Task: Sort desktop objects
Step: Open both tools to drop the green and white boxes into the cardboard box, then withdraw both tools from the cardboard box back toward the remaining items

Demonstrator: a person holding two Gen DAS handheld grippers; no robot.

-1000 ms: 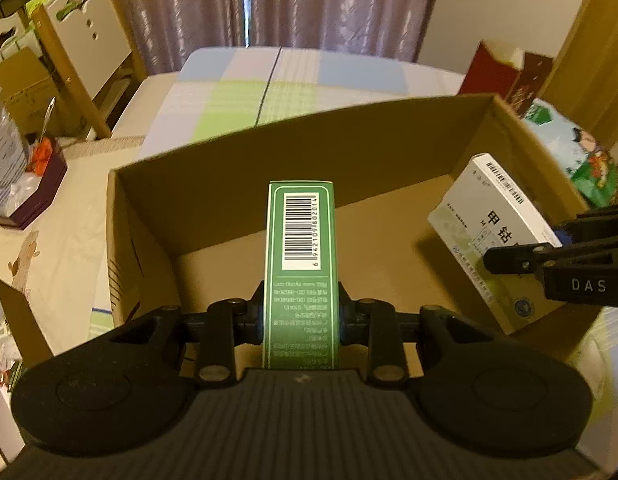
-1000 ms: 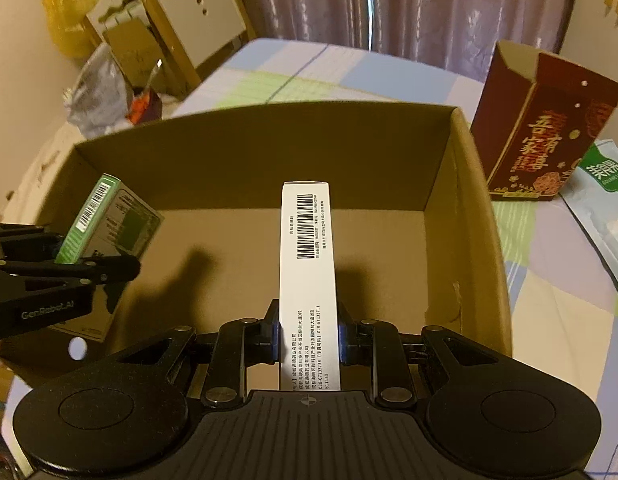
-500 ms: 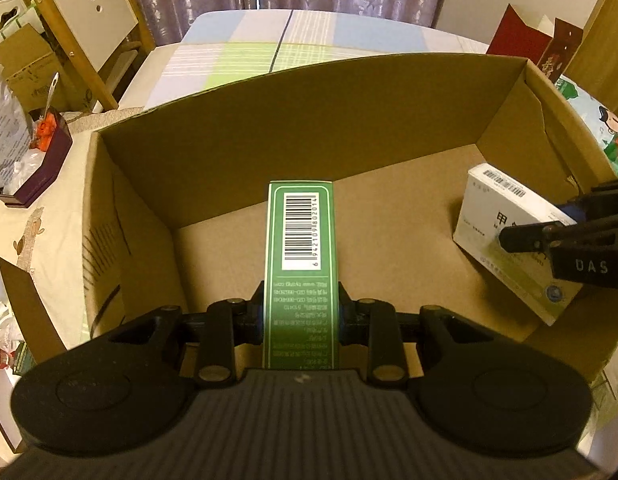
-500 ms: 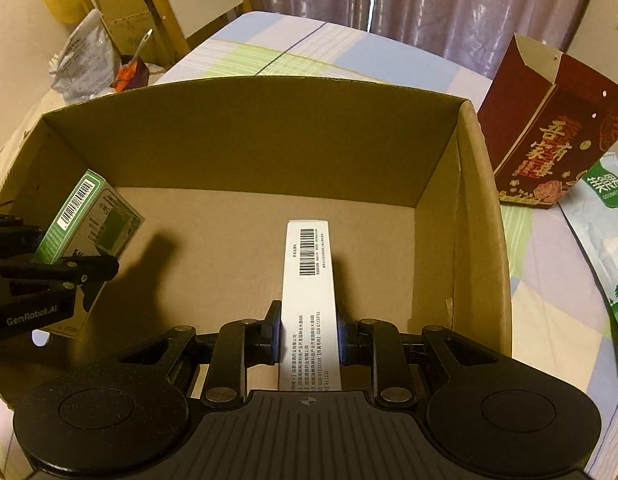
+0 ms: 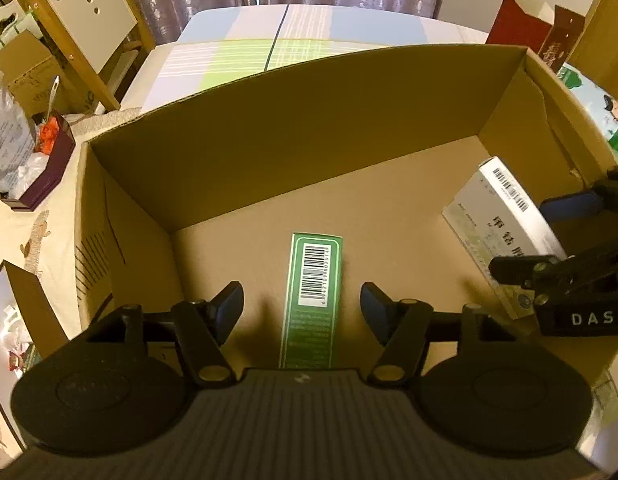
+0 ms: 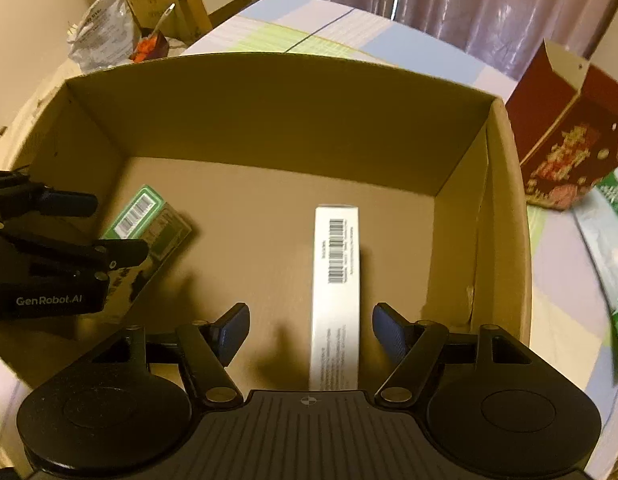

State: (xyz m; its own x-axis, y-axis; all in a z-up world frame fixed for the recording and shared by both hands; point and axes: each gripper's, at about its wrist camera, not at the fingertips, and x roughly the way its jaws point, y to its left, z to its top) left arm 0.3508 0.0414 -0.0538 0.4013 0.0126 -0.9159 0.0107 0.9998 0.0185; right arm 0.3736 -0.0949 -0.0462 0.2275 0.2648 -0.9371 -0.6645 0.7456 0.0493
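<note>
The cardboard box (image 5: pixel 269 128) on the table (image 5: pixel 245 28) serves as our sorting bin. In it lie the white carton (image 6: pixel 335 292) at right and the green carton (image 5: pixel 315 296) at left, each between its tool's spread fingers: left tool (image 5: pixel 302 304) and right tool (image 6: pixel 311 330) have both released.

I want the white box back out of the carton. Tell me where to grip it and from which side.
Grip the white box across its narrow thickness, near the end closest to the right gripper. It stands on a long edge on the cardboard carton floor, lying straight between the open jaws, so come down from above along the same line; the carton walls block any sideways approach.
</note>
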